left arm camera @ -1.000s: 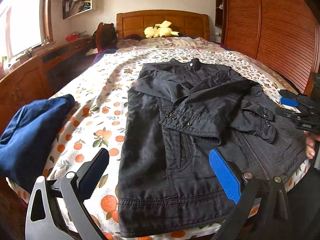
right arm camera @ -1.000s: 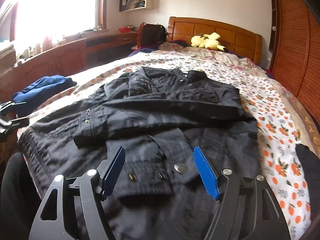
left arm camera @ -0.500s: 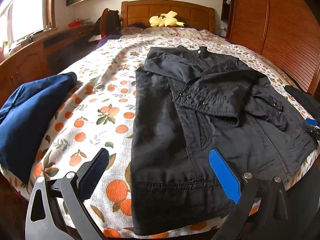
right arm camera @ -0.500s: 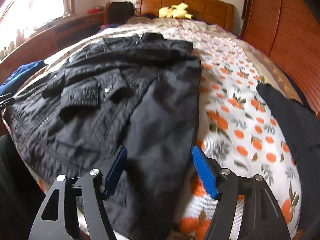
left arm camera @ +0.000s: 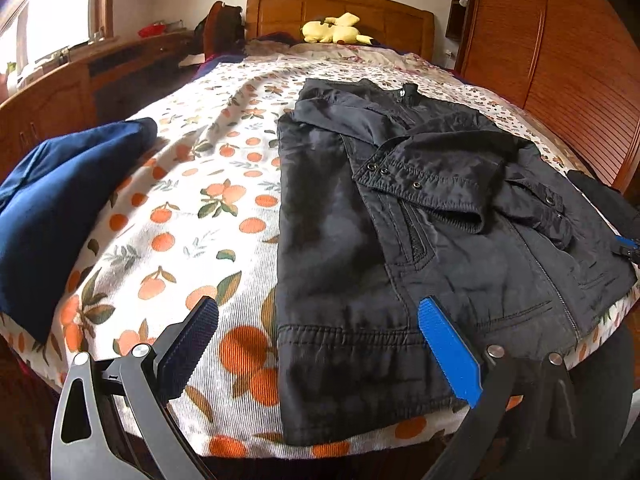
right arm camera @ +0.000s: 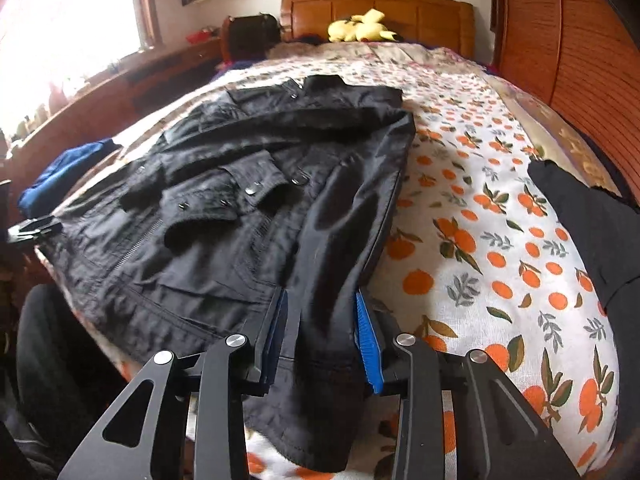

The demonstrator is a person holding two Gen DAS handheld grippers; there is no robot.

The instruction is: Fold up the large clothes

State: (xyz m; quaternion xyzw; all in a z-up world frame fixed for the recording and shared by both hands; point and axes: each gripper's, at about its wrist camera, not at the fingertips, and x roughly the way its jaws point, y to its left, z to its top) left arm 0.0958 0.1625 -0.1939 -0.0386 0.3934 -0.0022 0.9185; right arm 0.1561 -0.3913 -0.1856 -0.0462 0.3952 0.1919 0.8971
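Observation:
A black jacket (left arm camera: 400, 200) lies flat on the orange-print bedsheet (left arm camera: 200, 220), collar toward the headboard, both sleeves folded across its front. My left gripper (left arm camera: 318, 308) hangs open just over the jacket's near left hem corner, one pad over the sheet and one over the cloth. In the right wrist view the jacket (right arm camera: 240, 220) has its near right hem corner bunched into a ridge between the blue pads of my right gripper (right arm camera: 320, 300), whose jaws are closing on it. The left gripper's tip (right arm camera: 32, 226) shows at the far left edge.
A folded blue garment (left arm camera: 52, 200) sits at the bed's left edge. Another black garment (right arm camera: 592, 216) lies on the right side. A yellow plush (left arm camera: 336, 32) rests by the headboard. A wooden wardrobe (left arm camera: 560, 60) flanks the right and a desk (left arm camera: 60, 92) the left.
My right gripper slid right from the jacket's cuffs to its right hem corner, and its jaws narrowed around the cloth. My left gripper sank a little toward the left hem corner, still open.

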